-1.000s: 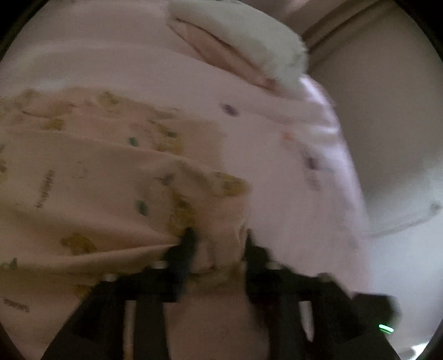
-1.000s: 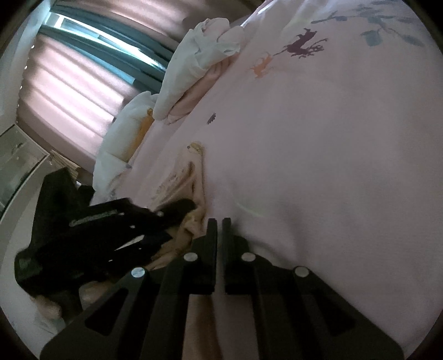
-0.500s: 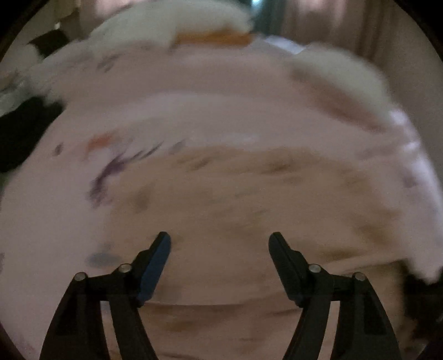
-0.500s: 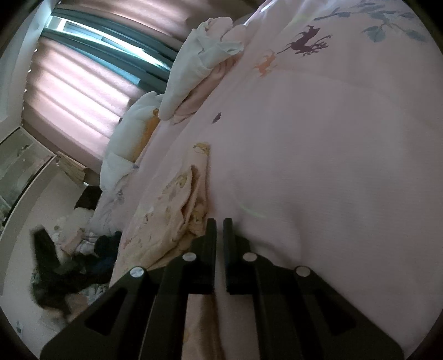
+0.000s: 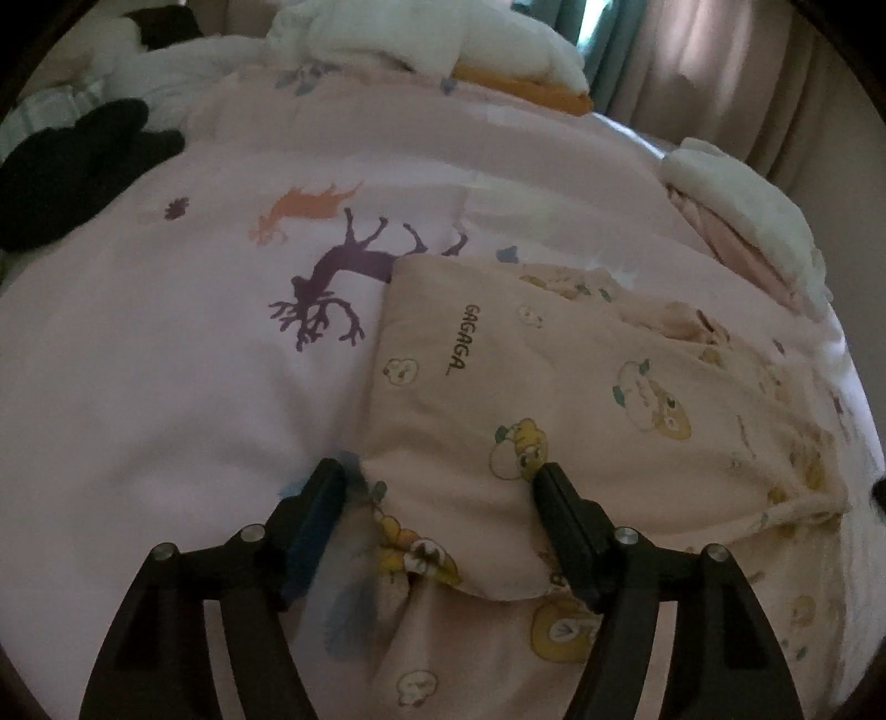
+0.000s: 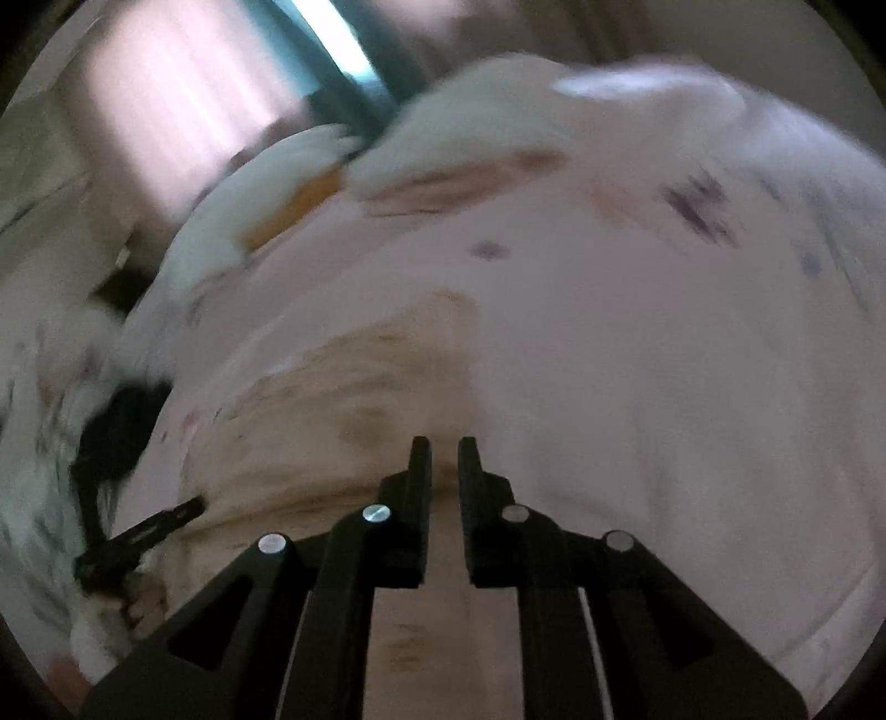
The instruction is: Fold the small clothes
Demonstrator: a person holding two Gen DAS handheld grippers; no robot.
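A small peach garment (image 5: 554, 399) printed with yellow cartoon animals and the word GAGAGA lies folded over on the pink bedsheet (image 5: 166, 360). My left gripper (image 5: 440, 487) is open, its fingers either side of the garment's near folded corner, holding nothing. In the blurred right wrist view the same garment (image 6: 354, 399) lies ahead and to the left. My right gripper (image 6: 443, 459) has its jaws a narrow gap apart over the garment's edge; I cannot tell whether cloth is pinched. The left gripper (image 6: 138, 537) shows at lower left.
The sheet has a purple deer print (image 5: 343, 271). A black garment (image 5: 72, 166) lies at far left. White pillows and bedding (image 5: 432, 39) sit at the head, another white pile (image 5: 742, 205) at right. Curtains (image 5: 709, 66) hang behind.
My left gripper let go of the garment, opened and swung to face its folded corner. My right gripper has turned, and its view is now motion-blurred with a slightly wider jaw gap.
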